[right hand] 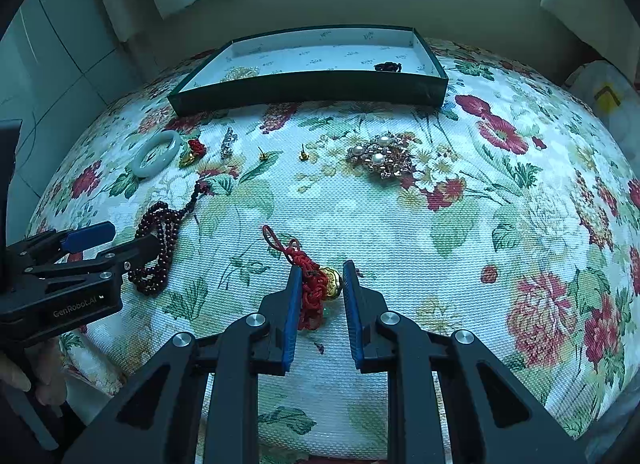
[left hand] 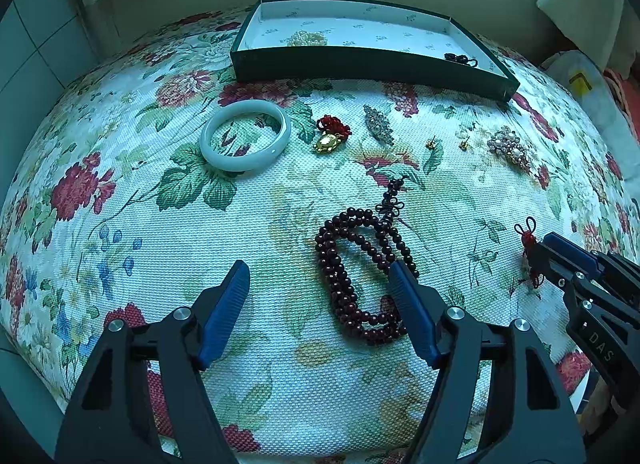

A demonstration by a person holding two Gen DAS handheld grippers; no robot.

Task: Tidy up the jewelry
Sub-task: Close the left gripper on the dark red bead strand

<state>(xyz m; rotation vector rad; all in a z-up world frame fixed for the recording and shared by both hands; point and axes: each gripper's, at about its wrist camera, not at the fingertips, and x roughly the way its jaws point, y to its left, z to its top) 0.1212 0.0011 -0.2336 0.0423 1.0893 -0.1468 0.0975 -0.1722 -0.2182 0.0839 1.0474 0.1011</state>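
While only 2 pieces lie in the box (left hand: 372, 68) at the upper middle of the frame, about 8 wait on the worktop (right hand: 400, 224). Left claw (left hand: 320, 284) stands wide over the bead necklace (left hand: 352, 264), gripping nothing. Right claw (right hand: 320, 276) has narrowed onto the red knot charm (right hand: 316, 284); only the right view shows its gold coin.

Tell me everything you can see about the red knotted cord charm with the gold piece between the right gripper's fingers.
The red knotted cord charm is woven red cord with a thin loop at its far end and a shiny gold ornament on its right side. It lies flat on the floral woven tablecloth, lengthwise between the right gripper fingers. The left pad touches the cord and the right pad meets the gold piece, so it looks pinched. Nothing else touches it.
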